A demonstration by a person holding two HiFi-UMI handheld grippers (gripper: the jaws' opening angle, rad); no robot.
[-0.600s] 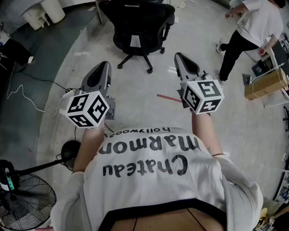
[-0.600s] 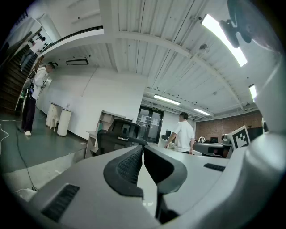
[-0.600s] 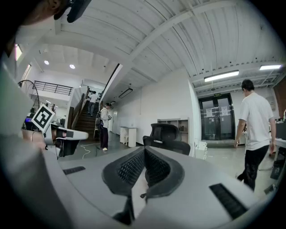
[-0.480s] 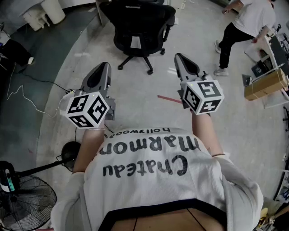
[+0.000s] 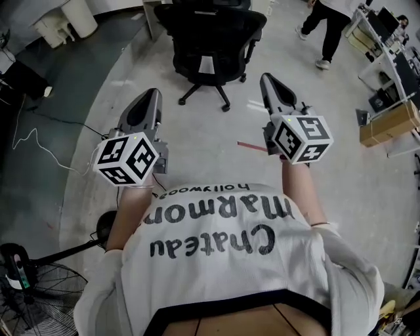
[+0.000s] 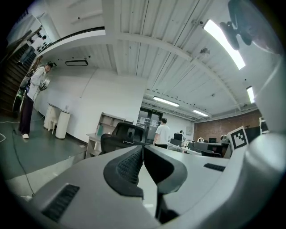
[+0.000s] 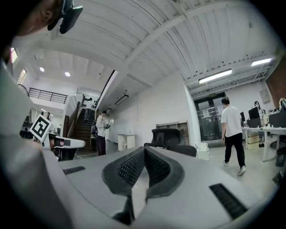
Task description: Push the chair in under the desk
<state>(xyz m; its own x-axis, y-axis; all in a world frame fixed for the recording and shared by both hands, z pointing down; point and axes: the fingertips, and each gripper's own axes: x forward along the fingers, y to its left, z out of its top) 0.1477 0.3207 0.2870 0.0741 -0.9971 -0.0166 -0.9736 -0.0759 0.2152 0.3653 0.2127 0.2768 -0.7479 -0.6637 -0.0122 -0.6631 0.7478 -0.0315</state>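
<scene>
Chair [image 5: 213,36]: black office swivel kind with a mesh back and a star base on castors, standing on pale concrete floor [image 5: 197,138] at top centre of head view. Backrest, with a white label on it, turned toward both grippers and well apart from them. Just beside it, at upper left, a leg and edge of a pale desk [image 5: 149,16], mostly cut off by the frame; impossible to tell how far the seat reaches under.

Left gripper [image 5: 148,98] held level and aimed toward the chair's left side, jaws clenched together on nothing. Ribbed pads [image 6: 127,165] meeting at the tip in left gripper view, with chair [image 6: 121,136] and desk [image 6: 94,142] low in the distance beyond.

Right gripper [image 5: 270,82] likewise level, aimed past the chair's right side, jaws pressed shut and empty. Pads [image 7: 133,169] closed on each other in right gripper view, chair [image 7: 172,139] beyond them.

Marker cube [image 5: 128,157] at the rear of each gripper, above a white printed shirt [image 5: 230,262].

Elsewhere in head view:
- thin red strip [image 5: 252,146] on the floor just left of the right gripper
- floor fan [image 5: 33,295] at lower left
- white cable [image 5: 26,141] trailing over darker floor at left
- cardboard box [image 5: 390,125] at far right
- person [image 5: 328,26] in dark trousers walking at upper right, well apart from the chair
</scene>
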